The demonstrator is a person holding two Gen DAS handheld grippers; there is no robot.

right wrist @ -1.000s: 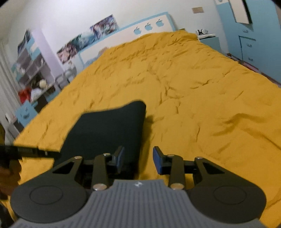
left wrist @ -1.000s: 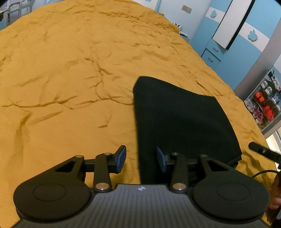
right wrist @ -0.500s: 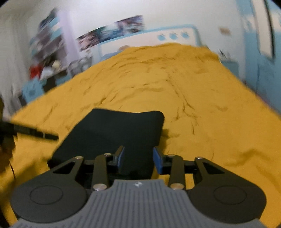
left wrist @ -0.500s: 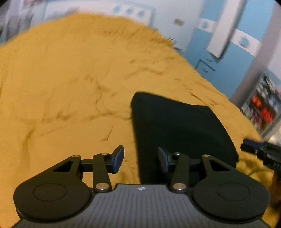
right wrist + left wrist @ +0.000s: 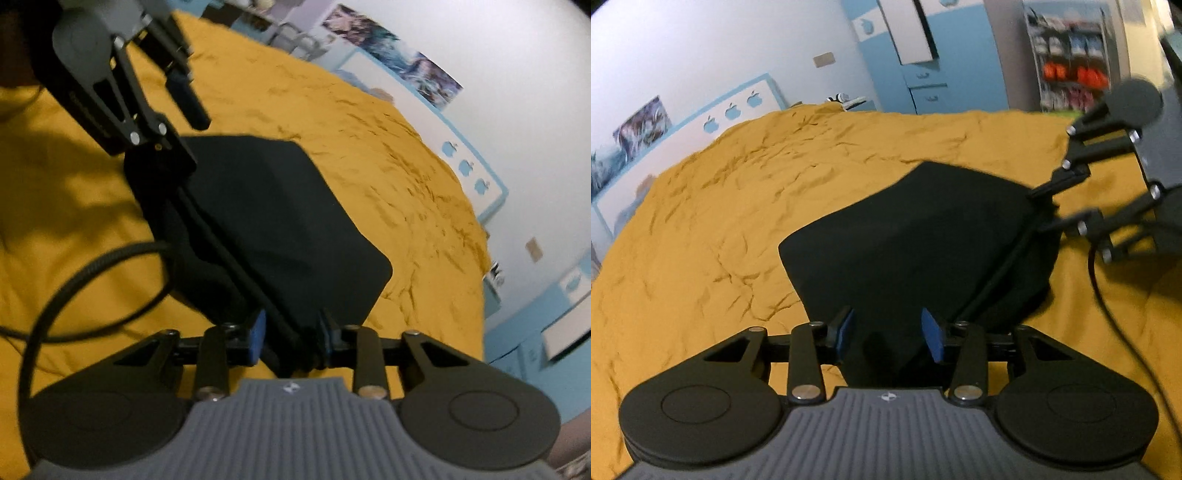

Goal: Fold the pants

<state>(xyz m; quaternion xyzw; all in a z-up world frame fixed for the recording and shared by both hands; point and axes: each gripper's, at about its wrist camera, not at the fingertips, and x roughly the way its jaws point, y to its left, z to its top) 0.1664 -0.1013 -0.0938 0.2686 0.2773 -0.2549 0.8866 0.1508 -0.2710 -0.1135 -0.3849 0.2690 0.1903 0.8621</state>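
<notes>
Yellow bedspread (image 5: pixel 720 229) all around. I've swung both tongs onto opposite ends of the folded pants (image 5: pixel 916 236): left gripper (image 5: pixel 888 334) and right gripper (image 5: pixel 291 334) now straddle cloth, part-open, ready for another fold.

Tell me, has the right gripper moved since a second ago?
Yes. The right gripper swung in over the black pants, now straddling their near edge.

Dim, warm indoor light in both views. Ahead of the jaws, the black pants (image 5: pixel 923 236) swallow all detail. Soft shadows darken the yellow bedspread (image 5: pixel 66 177) left of the jaws in the right wrist view. Motion blur smears walls; fisheye bends every edge.
</notes>
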